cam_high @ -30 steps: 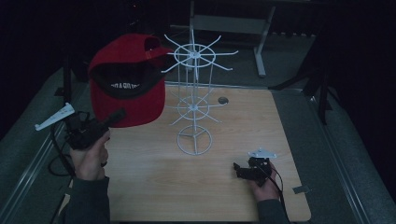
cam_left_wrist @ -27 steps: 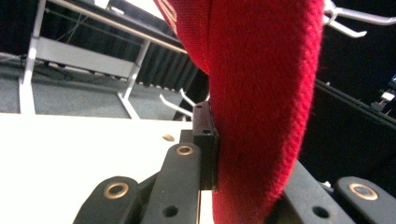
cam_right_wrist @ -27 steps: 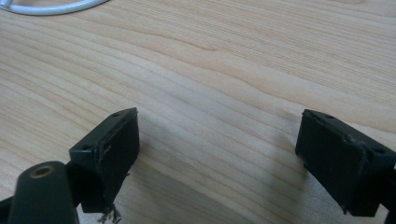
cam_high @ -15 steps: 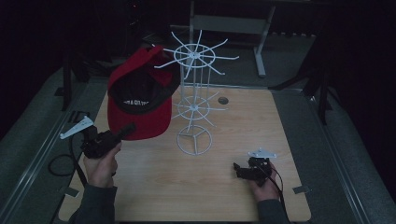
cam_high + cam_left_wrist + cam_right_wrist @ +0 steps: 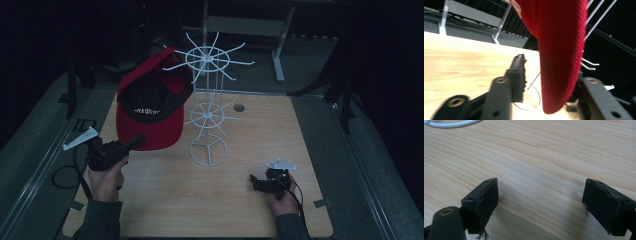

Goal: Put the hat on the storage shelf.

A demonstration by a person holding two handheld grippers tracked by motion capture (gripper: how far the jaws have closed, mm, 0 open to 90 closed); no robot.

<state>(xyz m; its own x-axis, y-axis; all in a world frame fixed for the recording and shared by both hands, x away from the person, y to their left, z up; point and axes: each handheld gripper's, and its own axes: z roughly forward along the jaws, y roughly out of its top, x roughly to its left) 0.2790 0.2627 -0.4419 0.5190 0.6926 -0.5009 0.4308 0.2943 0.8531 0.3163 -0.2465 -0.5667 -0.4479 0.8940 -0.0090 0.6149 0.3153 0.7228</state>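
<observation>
Stretching across the high view, the wooden surface (image 5: 240, 200) is pale, with a clear grain, and carries a white wire stand (image 5: 207, 112) near its middle. The stand rises from a round ring base with three spokes to a lower and an upper wheel of thin radiating hooks.

Next in size is the red cap (image 5: 150, 107), held up in the air just left of the stand, its top near the upper wheel's hooks; whether it touches them I cannot tell. It is tilted so the dark inside of the crown faces the camera, with white lettering, too small to read, on the inner band. The brim hangs down toward the left hand-held gripper (image 5: 131, 145), which is clamped on the brim's lower edge. In the left gripper view the cap (image 5: 559, 50) shows as ribbed red fabric hanging between the two black jaws, with the white hooks behind it.

The person's left hand (image 5: 107, 177) grips that tool over the surface's left edge. The right hand (image 5: 280, 197) rests low on the surface to the right, well apart from the stand. Its right hand-held gripper (image 5: 549, 202) has jaws spread wide over bare wood, holding nothing.
</observation>
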